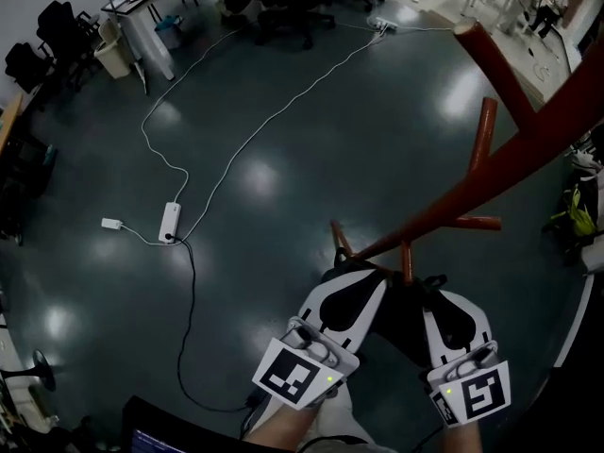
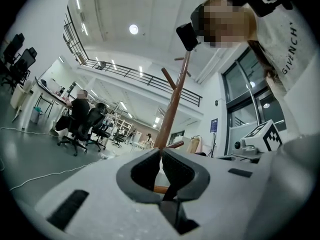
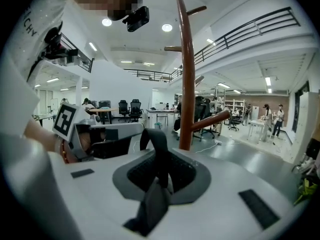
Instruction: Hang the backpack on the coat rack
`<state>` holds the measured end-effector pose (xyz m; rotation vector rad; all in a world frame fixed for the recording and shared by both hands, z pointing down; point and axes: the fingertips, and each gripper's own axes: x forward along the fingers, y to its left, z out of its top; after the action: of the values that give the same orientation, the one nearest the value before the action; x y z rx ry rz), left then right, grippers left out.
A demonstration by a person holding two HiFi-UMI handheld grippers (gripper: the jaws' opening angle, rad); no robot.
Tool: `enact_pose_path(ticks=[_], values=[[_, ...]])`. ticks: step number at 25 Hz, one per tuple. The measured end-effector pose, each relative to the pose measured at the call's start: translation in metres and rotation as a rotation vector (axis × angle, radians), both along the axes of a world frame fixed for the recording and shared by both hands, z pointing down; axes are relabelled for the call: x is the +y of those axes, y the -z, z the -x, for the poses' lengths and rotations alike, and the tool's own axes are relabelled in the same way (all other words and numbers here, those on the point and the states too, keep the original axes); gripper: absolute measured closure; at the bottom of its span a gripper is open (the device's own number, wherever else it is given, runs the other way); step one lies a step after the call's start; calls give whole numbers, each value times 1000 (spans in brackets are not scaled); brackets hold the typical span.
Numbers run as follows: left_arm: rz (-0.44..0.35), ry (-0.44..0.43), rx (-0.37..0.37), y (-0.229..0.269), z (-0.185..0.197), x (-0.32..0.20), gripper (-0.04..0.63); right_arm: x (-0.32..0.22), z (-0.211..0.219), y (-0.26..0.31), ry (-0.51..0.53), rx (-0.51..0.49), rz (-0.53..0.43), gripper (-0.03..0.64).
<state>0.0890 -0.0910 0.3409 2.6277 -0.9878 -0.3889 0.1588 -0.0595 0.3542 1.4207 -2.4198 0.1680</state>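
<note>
The red-brown coat rack (image 1: 491, 173) leans across the right of the head view, with its pegs sticking out. Just below its pole, my left gripper (image 1: 351, 279) and right gripper (image 1: 436, 298) sit side by side with the black backpack (image 1: 406, 321) between them, most of it hidden. In the left gripper view the left gripper (image 2: 161, 155) is shut on a thin black strap (image 2: 173, 191), and the pole (image 2: 173, 106) rises close ahead. In the right gripper view the right gripper (image 3: 160, 160) is shut on a black strap loop (image 3: 157, 143), right in front of the pole (image 3: 187, 84).
A white power strip (image 1: 170, 221) and long cables (image 1: 247, 140) lie on the dark floor to the left. Desks, a bin (image 1: 113, 57) and office chairs (image 1: 283, 3) stand at the far side. A seated person (image 2: 79, 109) is at a desk.
</note>
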Motion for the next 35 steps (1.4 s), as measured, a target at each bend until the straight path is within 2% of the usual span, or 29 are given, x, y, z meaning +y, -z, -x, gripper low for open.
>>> enact_pose_path(ticks=[4,10,14,19,25,35], values=[[-4,27,-4,-9,3,-18,570,-18,3,-10,12,-2,23,568],[-4,47,-82,-24,1,-33,569,-36,1,-27,-34,-65,117,568],[4,49,-88,-26,3,-41,569,-45,-2,-34,-81,-139,188,568],[19,46,-90,-35,-1,-44,569,-50,-11,-48,-107,-180,231,568],[61,53,-89,-55,-5,-40,569,-56,-20,-74,-99,-130,259,568],[91,60,-89,-72,4,-29,571,-52,-13,-107,-92,-8,264,567]])
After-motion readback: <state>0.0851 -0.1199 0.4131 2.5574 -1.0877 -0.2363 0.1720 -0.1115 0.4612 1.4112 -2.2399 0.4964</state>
